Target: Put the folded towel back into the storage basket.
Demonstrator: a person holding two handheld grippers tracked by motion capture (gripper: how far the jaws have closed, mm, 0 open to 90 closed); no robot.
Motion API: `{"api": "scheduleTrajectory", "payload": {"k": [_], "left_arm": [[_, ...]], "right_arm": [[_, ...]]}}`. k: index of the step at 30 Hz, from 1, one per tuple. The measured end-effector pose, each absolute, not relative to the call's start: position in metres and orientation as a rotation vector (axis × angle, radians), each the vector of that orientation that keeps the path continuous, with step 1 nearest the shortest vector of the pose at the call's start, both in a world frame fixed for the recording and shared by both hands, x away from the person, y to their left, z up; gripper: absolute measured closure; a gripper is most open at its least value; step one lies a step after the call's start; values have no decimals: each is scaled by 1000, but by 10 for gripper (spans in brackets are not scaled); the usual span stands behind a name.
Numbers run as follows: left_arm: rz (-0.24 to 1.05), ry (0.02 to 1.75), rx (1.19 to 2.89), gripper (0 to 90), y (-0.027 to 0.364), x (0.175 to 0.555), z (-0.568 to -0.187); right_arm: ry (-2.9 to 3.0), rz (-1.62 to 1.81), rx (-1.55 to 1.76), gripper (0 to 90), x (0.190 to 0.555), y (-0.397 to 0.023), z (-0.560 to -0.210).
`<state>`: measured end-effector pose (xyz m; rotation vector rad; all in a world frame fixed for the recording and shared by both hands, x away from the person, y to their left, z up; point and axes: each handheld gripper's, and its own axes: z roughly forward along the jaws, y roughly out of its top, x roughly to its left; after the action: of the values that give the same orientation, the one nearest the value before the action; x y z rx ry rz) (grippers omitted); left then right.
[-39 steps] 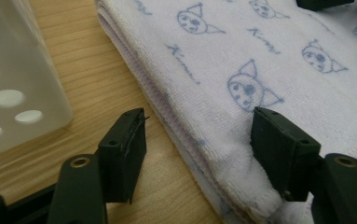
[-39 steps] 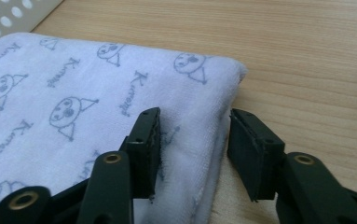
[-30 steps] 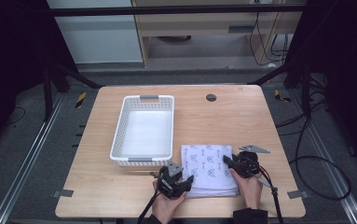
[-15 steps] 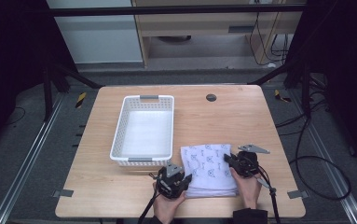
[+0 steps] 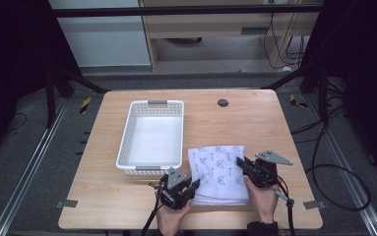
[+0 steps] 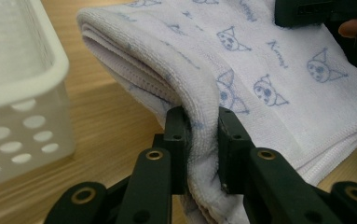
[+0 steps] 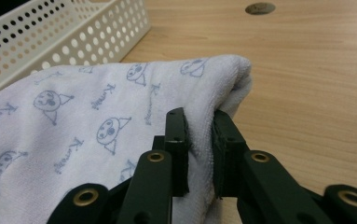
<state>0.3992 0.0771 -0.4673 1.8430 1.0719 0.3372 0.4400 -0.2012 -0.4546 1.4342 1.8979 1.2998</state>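
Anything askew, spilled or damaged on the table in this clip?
Nothing stands out. The folded towel is pinched at opposite edges by the left tool and right tool, folds intact. The white basket sits upright and square on the table.

A white towel [image 5: 219, 173] with blue cat-face prints, a white perforated basket [image 5: 152, 138], a light wooden table [image 5: 255, 123].

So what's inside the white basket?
The white basket looks empty; its pale floor shows bare in the high view. The folded towel lies beside it on the table, not inside. The near wall hides a thin strip of floor.
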Motion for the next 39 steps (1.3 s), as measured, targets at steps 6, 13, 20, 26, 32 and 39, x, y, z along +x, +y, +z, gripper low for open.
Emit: {"api": "scheduleTrajectory", "payload": {"k": [6,13,20,26,32,39], "left_arm": [[367,1041,1835,757,78,399,-451],[399,1020,1839,757,77,401,-440],[419,992,1843,757,79,406,-422],[449,961,1866,757,79,410,-403],[464,946,1869,757,79,412,-392],[470,938,1852,757,84,415,-381]], "right_arm": [[1853,1326,1406,791,434,-201,-441],[1824,1329,1395,791,434,-200,-433],[1780,1359,1372,791,433,-198,-418],[1747,1372,1360,790,435,-197,-407],[1727,1377,1345,791,435,-196,-396],[1720,1382,1317,790,437,-192,-380]]}}
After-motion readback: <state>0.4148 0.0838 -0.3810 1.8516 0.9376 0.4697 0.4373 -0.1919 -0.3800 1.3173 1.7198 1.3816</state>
